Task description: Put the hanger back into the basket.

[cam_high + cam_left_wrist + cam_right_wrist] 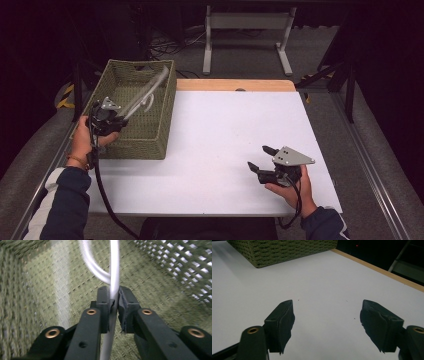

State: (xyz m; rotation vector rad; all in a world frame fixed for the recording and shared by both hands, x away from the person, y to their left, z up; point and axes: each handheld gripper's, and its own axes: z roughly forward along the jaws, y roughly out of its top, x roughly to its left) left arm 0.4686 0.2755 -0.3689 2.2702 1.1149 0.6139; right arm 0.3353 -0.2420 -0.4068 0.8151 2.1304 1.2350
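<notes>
A white hanger-like piece of bent rod slants up inside the green woven basket at the table's left. My left gripper is over the basket's near end, shut on the rod's lower part. In the left gripper view the jaws pinch the straight white rod, from which a curved branch splits off to the left, with the basket's wall behind. My right gripper rests low over the white table at the front right, open with nothing between its fingers.
The table's far edge is a wooden strip. A grey desk frame and cables lie on the floor beyond it. The basket's corner stands well ahead of my right gripper across bare tabletop.
</notes>
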